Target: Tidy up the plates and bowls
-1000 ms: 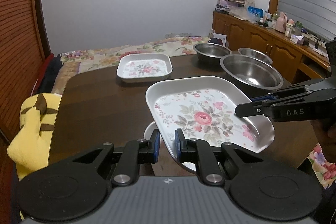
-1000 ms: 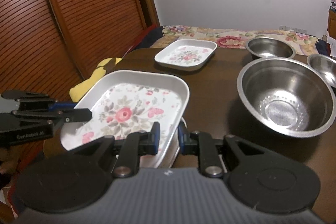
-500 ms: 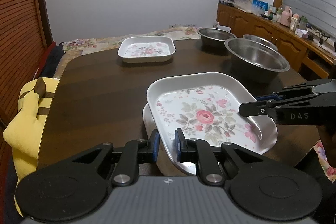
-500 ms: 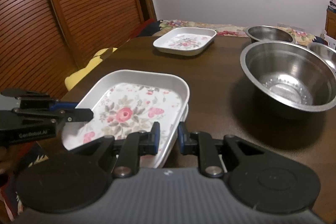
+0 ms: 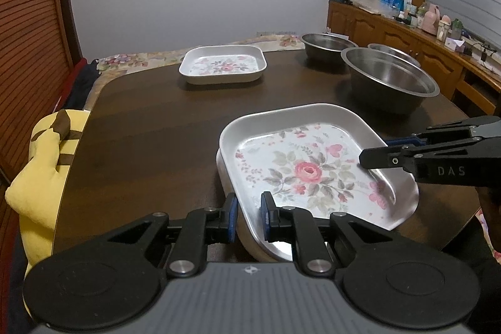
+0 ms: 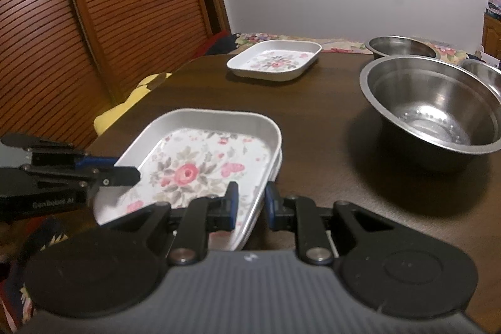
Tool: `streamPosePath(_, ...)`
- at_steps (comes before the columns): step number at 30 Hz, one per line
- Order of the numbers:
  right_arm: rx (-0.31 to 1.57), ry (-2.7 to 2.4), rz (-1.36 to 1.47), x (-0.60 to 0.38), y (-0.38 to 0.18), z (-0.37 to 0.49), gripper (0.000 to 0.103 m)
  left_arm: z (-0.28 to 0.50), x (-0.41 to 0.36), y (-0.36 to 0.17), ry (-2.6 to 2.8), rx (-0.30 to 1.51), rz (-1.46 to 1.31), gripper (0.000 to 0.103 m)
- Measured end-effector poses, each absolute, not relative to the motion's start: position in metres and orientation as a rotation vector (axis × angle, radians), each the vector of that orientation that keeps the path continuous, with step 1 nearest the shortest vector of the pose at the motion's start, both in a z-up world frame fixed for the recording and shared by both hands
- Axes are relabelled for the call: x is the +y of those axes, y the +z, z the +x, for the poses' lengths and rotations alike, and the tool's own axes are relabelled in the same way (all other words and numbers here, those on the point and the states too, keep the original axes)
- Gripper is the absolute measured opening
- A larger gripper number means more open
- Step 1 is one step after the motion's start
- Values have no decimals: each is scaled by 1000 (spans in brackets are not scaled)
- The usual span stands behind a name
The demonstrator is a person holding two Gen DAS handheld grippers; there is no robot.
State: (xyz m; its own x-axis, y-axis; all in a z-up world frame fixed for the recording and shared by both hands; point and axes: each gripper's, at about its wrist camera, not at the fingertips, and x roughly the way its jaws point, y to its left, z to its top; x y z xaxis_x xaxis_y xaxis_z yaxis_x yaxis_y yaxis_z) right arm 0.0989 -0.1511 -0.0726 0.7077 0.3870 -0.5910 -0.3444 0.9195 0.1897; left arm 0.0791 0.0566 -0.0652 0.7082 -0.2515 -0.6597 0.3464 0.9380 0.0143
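**A:** So where are you at with the stacking? Looks like the top floral plate (image 5: 313, 168) is sitting in the plate underneath (image 5: 225, 177) near your edge of the table (image 5: 150, 127), a bit askew, not fully nested as far as I can tell.

**B:** Yeah, I'd call you maybe a third in. The far floral plate (image 5: 223, 64) is off on its own across the table, and the three steel bowls, big one (image 5: 389, 80), back one (image 5: 327, 44), small one (image 5: 393, 52), aren't nested at all yet.

**A:** And the tongs?

**B:** Both nearly pressed together and pinching that top plate's rim. Your left tongs (image 5: 248, 216) have the near-left edge, your right tongs (image 6: 250, 205) have the right-hand edge. Neither has let go, so the plate isn't released yet. I'd guess you spread both next.
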Motion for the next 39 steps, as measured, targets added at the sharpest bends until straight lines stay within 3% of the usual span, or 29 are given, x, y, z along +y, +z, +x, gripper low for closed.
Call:
streamPosePath(25, 663, 426, 94, -155, -80, 101, 21, 83, 59, -74, -299, 710, 142, 16)
streamPosePath(39, 577, 432, 61, -159, -40, 101, 21, 88, 70, -44, -283, 642, 114, 17)
